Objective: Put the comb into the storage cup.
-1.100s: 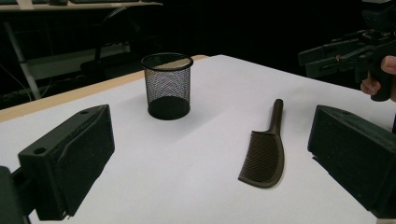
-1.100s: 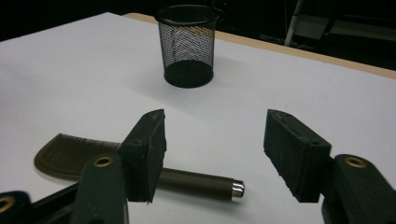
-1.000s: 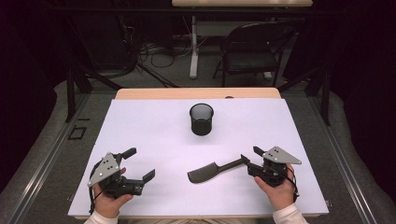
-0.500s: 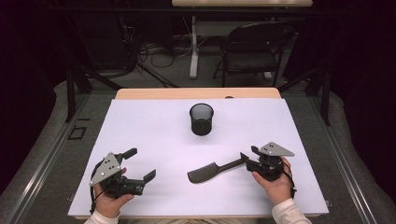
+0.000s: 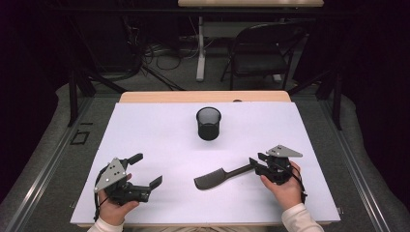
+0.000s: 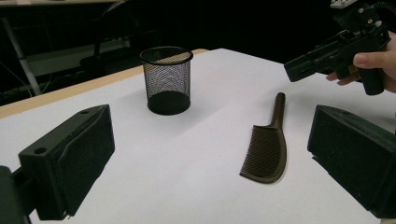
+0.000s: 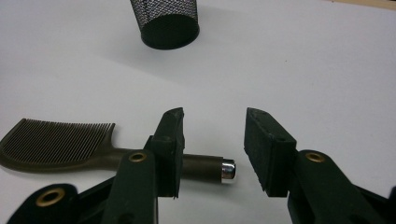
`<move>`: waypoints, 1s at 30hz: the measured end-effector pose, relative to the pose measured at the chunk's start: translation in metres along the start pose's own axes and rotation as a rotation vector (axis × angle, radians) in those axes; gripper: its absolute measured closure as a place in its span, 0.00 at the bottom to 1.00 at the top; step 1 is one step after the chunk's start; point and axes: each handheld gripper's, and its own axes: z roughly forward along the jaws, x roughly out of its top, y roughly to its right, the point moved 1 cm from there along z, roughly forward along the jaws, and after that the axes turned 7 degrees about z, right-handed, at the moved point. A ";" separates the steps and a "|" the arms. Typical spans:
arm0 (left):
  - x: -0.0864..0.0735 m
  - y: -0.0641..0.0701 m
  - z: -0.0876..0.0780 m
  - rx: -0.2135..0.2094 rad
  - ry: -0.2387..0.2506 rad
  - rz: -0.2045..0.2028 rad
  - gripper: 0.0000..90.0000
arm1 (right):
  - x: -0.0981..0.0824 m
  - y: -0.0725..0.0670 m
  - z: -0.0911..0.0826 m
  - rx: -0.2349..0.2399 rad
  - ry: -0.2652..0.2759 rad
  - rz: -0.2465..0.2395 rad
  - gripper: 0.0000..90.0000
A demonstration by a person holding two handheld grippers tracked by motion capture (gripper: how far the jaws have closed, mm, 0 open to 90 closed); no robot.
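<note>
1. Comb (image 5: 216, 178), dark and broad-toothed with a long handle, lies flat on the white table cover (image 5: 159, 135), nearer the person than the mesh cup (image 5: 209, 123) and a little to the right of it in the high view.
2. Its toothed head points toward the left gripper (image 5: 146, 175) and its handle runs away toward the right gripper (image 5: 256, 162).
3. In the right gripper view the handle's silver end cap (image 7: 228, 170) sits in the gap between the two black jaws; one jaw stands in front of the handle and the other stands clear of the cap.
4. The right gripper's jaws have just been closing, with the handle's end between them, but a plain gap remains and the pads do not press on the comb.
5. A hand (image 5: 285, 186) holds that gripper low over the cover, to the right of the comb.
6. The left gripper has its jaws spread wide with nothing between them; its own view looks across the cover at the cup (image 6: 166, 79) and the comb (image 6: 268, 144).
7. It sits well apart from the comb, on the comb's head side, held in the other hand (image 5: 113, 208).
8. The mesh cup stands upright, beyond the comb and apart from it.
</note>
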 end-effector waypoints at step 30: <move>-0.002 0.001 0.002 0.000 -0.010 0.005 0.01 | 0.019 -0.003 0.016 0.012 -0.203 -0.015 0.72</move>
